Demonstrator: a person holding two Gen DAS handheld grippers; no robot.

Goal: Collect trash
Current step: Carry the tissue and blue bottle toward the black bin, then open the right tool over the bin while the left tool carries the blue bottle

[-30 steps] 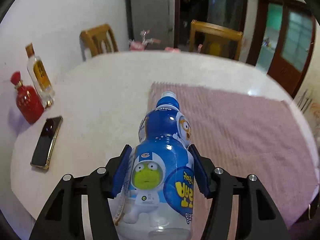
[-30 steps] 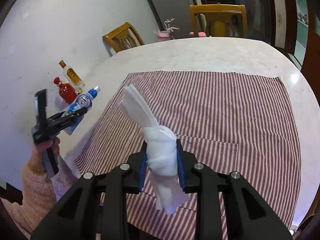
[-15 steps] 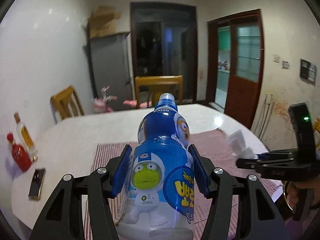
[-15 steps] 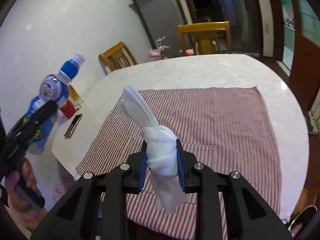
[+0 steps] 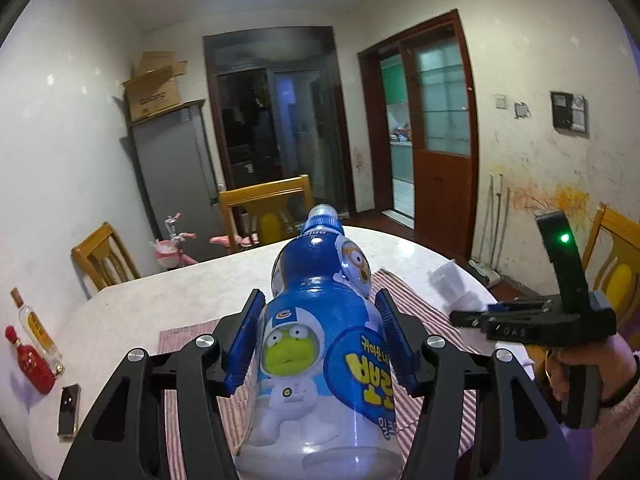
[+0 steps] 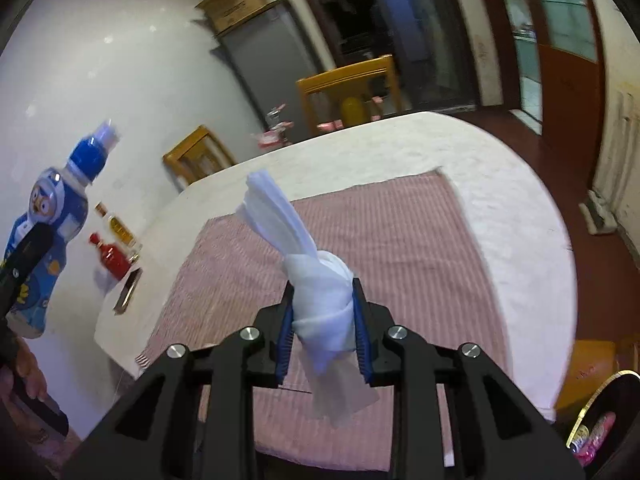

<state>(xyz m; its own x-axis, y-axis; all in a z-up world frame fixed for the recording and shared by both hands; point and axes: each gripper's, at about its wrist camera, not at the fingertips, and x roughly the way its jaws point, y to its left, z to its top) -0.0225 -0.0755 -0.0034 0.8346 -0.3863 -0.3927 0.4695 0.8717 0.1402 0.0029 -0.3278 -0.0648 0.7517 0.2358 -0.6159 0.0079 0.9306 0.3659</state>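
Left claw point(image 5: 318, 340) pinching cartoon bottle point(image 5: 320, 344), right claw point(image 6: 322, 320) clamping knotted tissue point(image 6: 316, 296)

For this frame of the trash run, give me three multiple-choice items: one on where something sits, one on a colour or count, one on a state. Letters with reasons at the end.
1. Where is the phone?
A. On the striped cloth
B. On the bare table top, near the red bottle
C. On a chair

2. How many bottles stand on the table by the wall?
A. Two
B. Three
C. Four

3. What does the right tool grip?
A. Nothing
B. A cup
C. A knotted white tissue

Key:
1 B: the phone lies off the striped cloth, beside the red bottle.
2 A: only the red bottle and a clear bottle stand there.
3 C: its pads press on the knotted white tissue, while the left tool holds the blue cartoon bottle.
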